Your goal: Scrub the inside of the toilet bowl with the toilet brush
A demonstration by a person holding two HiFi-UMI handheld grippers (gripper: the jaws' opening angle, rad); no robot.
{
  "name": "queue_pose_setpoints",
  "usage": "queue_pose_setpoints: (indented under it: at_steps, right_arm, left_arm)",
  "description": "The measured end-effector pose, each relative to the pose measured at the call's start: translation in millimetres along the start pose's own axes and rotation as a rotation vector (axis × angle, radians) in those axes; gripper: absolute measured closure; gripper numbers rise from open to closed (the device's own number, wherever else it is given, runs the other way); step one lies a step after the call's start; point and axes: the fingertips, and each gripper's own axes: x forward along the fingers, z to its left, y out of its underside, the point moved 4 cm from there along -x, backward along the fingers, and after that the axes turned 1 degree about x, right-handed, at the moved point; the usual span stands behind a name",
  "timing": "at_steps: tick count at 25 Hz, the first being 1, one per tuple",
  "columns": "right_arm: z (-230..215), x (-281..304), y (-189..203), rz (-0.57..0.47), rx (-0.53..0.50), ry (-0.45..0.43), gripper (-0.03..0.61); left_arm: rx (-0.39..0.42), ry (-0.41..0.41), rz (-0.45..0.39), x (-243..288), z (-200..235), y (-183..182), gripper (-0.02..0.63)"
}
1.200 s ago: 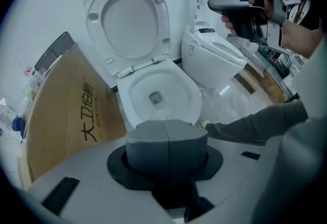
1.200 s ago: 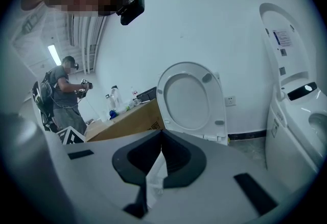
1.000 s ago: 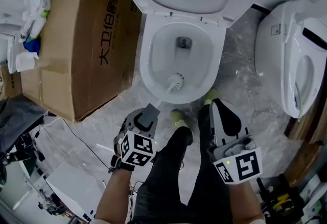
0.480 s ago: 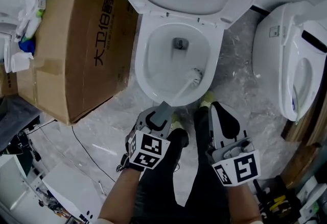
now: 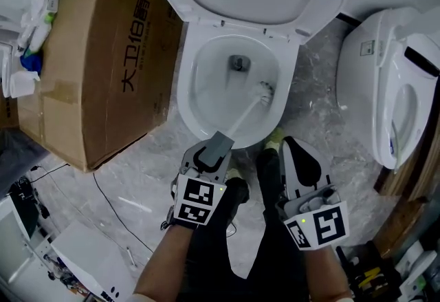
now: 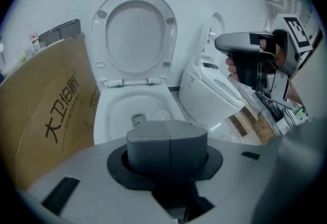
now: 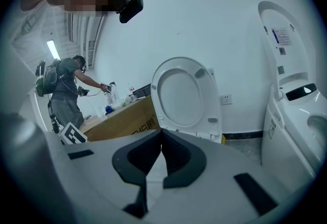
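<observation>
Left gripper [image 5: 210, 152] fingers pinch toilet brush [image 5: 246, 115] inside toilet bowl [image 5: 187, 98]; right gripper [image 5: 294, 146] fingers pressed together.

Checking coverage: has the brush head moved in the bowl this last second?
Yes. The brush head swept from the front of the bowl, below the drain hole, to its right wall.

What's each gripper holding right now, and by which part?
Left gripper: shut on the toilet brush, at the grey top end of its handle. Right gripper: jaws together, holding nothing.
</observation>
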Motion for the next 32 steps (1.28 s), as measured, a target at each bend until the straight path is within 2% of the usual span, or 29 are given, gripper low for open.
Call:
queue_pose_setpoints:
  at_steps: [4,9,12,17,23,28,32]
  right_arm:
    - [10.4,-2.6,-7.9,0.009,-0.003,-0.013,0.562]
    - [24.6,-1.1,-10.9,0.019,-0.003,-0.039,0.563]
    - [26.5,4.0,-6.6,0.022,-0.004,-0.05,0.561]
    - [26.3,11.1,9.4,0.036,-0.001,-0.058,0.561]
    - [13.3,20.7,29.3,0.054,-0.006,-0.047,0.561]
    - [2.2,36.8,38.4,0.051,-0.013,-0.039,0.561]
    - [0.6,46.3,41.8,0.045,-0.021,-0.047,0.561]
  left_arm:
    - [-0.009,-0.025,0.004,-18.4,9.7,-1.7,0.462]
    - [0.053,-0.098,0.105,-33.4,29.7,18.7,0.462]
    - [0.084,-0.126,0.172,-28.4,40.4,34.2,0.462]
    - [0.138,-0.116,0.225,1.6,45.5,42.2,0.462]
    - [0.159,-0.076,0.196,36.3,40.6,32.9,0.462]
    - [0.156,-0.076,0.167,54.0,42.7,30.0,0.462]
    - [0.183,-0.078,0.143,65.7,40.7,22.8,0.462]
